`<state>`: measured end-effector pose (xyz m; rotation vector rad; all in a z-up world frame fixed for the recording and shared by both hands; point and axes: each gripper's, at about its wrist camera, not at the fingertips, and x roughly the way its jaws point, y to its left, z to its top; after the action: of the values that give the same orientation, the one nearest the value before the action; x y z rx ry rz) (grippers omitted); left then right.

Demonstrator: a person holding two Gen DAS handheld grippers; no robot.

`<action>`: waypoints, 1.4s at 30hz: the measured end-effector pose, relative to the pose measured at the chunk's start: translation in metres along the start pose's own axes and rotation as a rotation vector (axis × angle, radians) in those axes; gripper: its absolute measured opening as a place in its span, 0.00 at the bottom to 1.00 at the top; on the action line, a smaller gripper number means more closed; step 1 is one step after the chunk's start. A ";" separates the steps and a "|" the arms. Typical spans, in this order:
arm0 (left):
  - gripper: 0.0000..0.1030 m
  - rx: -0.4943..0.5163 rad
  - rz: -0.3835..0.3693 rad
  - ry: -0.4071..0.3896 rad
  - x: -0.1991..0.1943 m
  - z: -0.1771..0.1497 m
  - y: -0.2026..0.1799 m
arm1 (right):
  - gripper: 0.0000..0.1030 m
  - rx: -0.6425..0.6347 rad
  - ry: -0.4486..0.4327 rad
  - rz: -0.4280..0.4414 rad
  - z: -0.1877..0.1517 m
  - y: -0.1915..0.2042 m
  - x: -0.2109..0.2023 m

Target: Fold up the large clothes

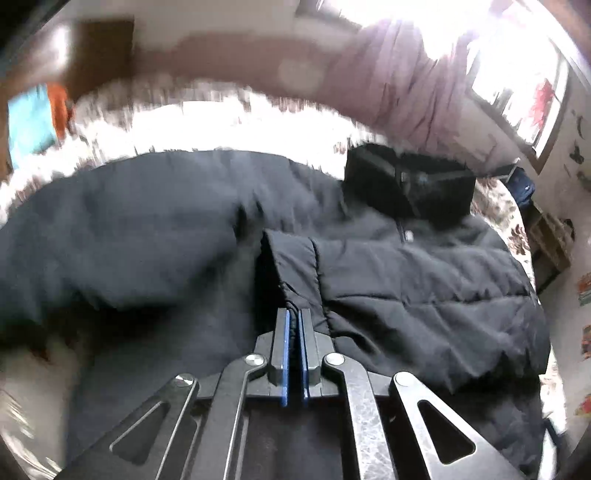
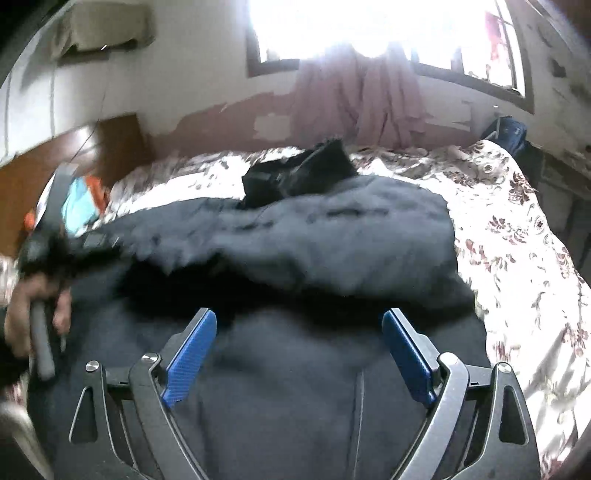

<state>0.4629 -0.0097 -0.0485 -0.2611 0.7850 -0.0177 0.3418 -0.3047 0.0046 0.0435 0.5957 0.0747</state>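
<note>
Both views smeared by motion blur; far edges of the room hardly readable. My left claw point(image 1: 294, 317) is pressed together, pinching a dark cuff or edge fold of the jacket point(image 1: 369, 266); I see a cord-like seam between the blue pads point(image 1: 285, 332), but the fabric under the frame is hidden. My right claw point(image 2: 299, 332) is spread wide above the jacket point(image 2: 314, 240), nothing between its pads point(image 2: 192, 347); I cannot tell whether they touch the cloth.

Jacket: dark navy, quilted, lying across the bed point(image 2: 517, 236), black collar point(image 1: 406, 181) toward the window side. Its near hem runs out of frame below both claws.

In the right view, a hand point(image 2: 26, 310) at far left grips a grey handle point(image 2: 40, 343), partly cut off by the edge.

Bed cover white with a reddish floral print. Pink curtain point(image 2: 362, 107) hangs under a blown-out window point(image 2: 332, 26). Wall paint patchy. Brown headboard point(image 2: 74, 155) at left, with something blue and orange point(image 2: 81, 203) beside it, too blurred to name.
</note>
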 end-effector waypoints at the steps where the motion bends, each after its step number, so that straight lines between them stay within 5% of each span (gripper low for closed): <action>1: 0.05 0.016 0.019 -0.031 -0.006 0.003 0.000 | 0.85 0.013 -0.009 -0.008 0.010 -0.001 0.007; 5: 0.05 0.082 0.095 -0.036 -0.004 0.007 0.003 | 0.84 0.023 -0.003 -0.060 0.043 0.003 0.057; 11: 0.06 0.064 0.089 0.123 0.032 -0.014 0.019 | 0.84 -0.004 0.215 -0.134 0.023 0.009 0.143; 18: 0.08 0.035 0.068 0.107 0.039 -0.021 0.024 | 0.85 -0.068 0.173 -0.213 0.012 0.025 0.146; 22: 0.10 -0.012 -0.007 0.076 0.028 -0.025 0.031 | 0.86 -0.060 0.137 -0.210 0.010 0.023 0.136; 26: 0.23 -0.162 -0.193 0.020 -0.004 -0.035 0.056 | 0.87 -0.061 0.116 -0.212 0.010 0.020 0.130; 28: 0.42 -0.255 -0.271 -0.053 -0.032 -0.047 0.075 | 0.88 -0.064 0.110 -0.221 0.009 0.020 0.128; 30: 0.88 -0.317 -0.244 -0.115 -0.054 -0.049 0.090 | 0.90 -0.071 0.105 -0.234 0.009 0.022 0.127; 35: 0.96 -0.504 -0.200 -0.243 -0.084 -0.050 0.129 | 0.95 -0.096 0.095 -0.300 0.007 0.029 0.121; 38: 0.96 -0.722 -0.148 -0.310 -0.088 -0.071 0.162 | 0.95 -0.103 0.114 -0.313 0.009 0.032 0.116; 42: 0.96 -0.898 -0.185 -0.328 -0.080 -0.084 0.196 | 0.95 -0.121 0.127 -0.336 0.018 0.042 0.104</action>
<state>0.3317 0.1703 -0.0967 -1.1576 0.3950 0.2035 0.4352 -0.2541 -0.0355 -0.1803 0.7167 -0.2142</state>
